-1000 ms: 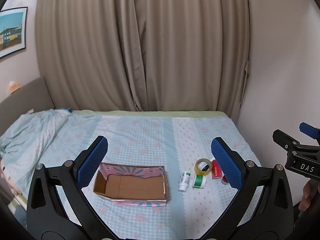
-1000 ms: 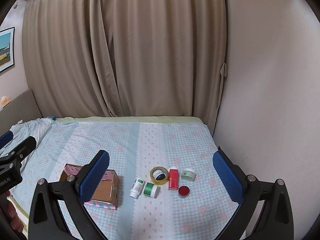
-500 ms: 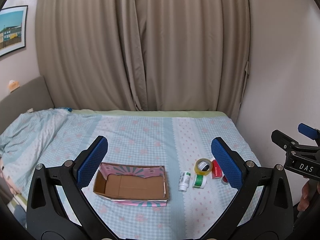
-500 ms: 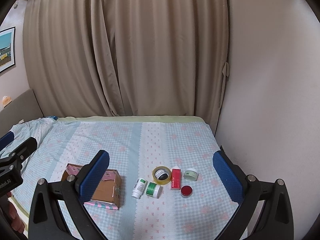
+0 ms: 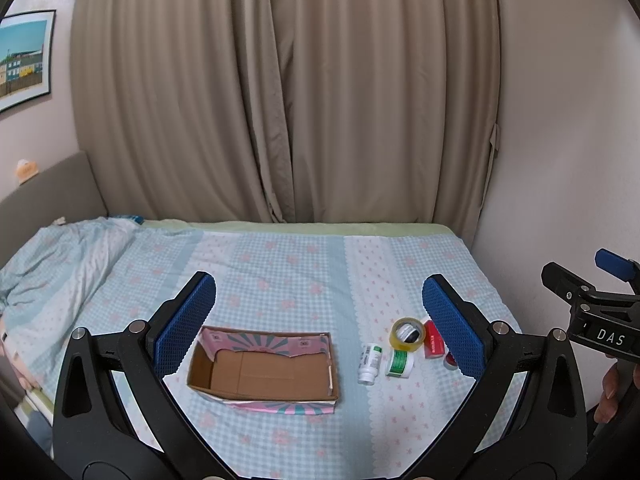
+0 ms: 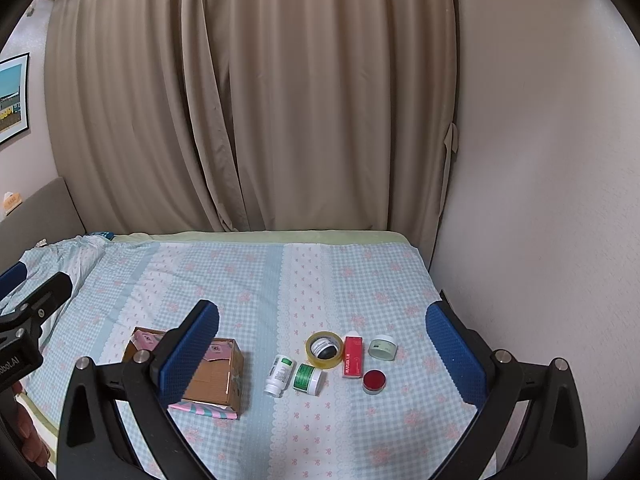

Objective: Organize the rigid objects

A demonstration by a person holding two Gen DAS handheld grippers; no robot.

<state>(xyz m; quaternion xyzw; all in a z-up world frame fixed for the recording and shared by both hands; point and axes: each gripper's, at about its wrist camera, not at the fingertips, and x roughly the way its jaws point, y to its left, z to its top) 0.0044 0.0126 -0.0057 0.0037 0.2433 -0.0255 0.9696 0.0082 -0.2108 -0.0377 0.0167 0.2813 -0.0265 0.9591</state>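
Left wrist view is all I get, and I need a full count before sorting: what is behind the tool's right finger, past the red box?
Observer: A pale green jar sits just right of the red box.
Operator: And the red thing peeking out below?
Observer: A round red tin, lying flat, nearer the camera than that jar.
Operator: Total loose items?
Observer: Six: those three plus the tape, the white bottle and the green-labelled jar.
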